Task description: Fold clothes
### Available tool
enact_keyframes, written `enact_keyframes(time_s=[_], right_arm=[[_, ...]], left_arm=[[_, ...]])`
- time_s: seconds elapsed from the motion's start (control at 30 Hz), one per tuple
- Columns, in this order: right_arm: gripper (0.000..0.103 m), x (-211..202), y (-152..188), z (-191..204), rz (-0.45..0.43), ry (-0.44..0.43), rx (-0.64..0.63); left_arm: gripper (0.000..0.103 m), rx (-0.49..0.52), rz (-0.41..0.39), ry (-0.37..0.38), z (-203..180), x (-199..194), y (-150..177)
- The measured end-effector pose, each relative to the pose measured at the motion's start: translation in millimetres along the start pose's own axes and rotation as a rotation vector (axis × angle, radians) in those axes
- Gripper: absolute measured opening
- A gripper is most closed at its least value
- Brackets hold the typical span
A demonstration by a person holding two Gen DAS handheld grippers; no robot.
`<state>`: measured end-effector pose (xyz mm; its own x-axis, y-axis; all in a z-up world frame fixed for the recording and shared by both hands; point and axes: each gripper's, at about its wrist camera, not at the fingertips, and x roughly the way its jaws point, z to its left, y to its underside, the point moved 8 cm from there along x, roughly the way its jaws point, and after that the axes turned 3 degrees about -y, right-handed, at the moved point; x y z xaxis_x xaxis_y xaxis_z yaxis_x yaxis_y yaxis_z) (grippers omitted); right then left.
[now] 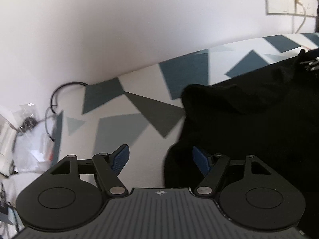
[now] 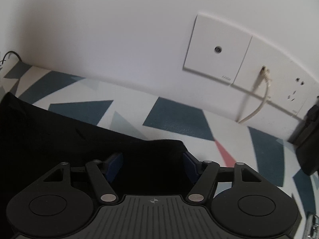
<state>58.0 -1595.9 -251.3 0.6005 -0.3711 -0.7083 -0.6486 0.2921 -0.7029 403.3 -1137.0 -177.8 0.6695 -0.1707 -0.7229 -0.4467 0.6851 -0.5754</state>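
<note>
1. Lying across the right half of the left wrist view: a black garment (image 1: pixel 249 123), spread on a patterned cloth (image 1: pixel 119 123) of white ground with blue and grey triangles.
2. Left gripper (image 1: pixel 160 160), lower centre of the same view: jaws wide apart, nothing between them. Its left blue pad (image 1: pixel 120 159) sits over bare patterned cloth; its right blue pad (image 1: pixel 201 162) sits against the garment's left edge, though contact cannot be confirmed.
3. Right gripper (image 2: pixel 152 165), lower centre of the right wrist view: jaws wide apart. The garment (image 2: pixel 59 139) fills the lower left of this view and runs into the gap between the two blue pads, its upper edge lying just above them. Whether the pads touch the fabric cannot be told; they are not closed on it.
4. Patterned cloth (image 2: pixel 175 117) in the right wrist view: same blue and grey shapes, with one red triangle just right of the gripper.
5. White wall behind, both views.
6. Wall sockets (image 2: pixel 217 49), upper right of the right wrist view, with a pale cable (image 2: pixel 259 99) plugged in and hanging to the cloth.
7. Clear plastic bags (image 1: pixel 30 131) and a black wire (image 1: pixel 63 91), left edge of the left wrist view.
8. Dark object (image 2: pixel 310 139), right edge of the right wrist view; identity unclear.
</note>
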Motion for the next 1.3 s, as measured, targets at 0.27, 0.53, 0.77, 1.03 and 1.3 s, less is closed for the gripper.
enact_keyframes(time_s=[0.27, 0.53, 0.77, 1.03, 1.3], right_arm=[[0.057, 15, -25, -57, -0.074, 0.169, 0.389], [0.065, -26, -30, 37, -0.124, -0.184, -0.141], [0.063, -9, -10, 90, -0.05, -0.262, -0.361], [0.003, 17, -47, 55, -0.103, -0.315, -0.027], [0.037, 43, -62, 3, -0.141, -0.044, 0.279]], left_arm=[[0.069, -0.216, -0.014, -0.203, 75, 37, -29], [0.077, -0.198, 0.013, 0.232, 38, -6, -23], [0.072, 0.059, 0.008, 0.164, -18, -7, 8], [0.006, -0.146, 0.013, 0.211, 25, 4, -3], [0.023, -0.23, 0.007, 0.034, 53, 42, -23]])
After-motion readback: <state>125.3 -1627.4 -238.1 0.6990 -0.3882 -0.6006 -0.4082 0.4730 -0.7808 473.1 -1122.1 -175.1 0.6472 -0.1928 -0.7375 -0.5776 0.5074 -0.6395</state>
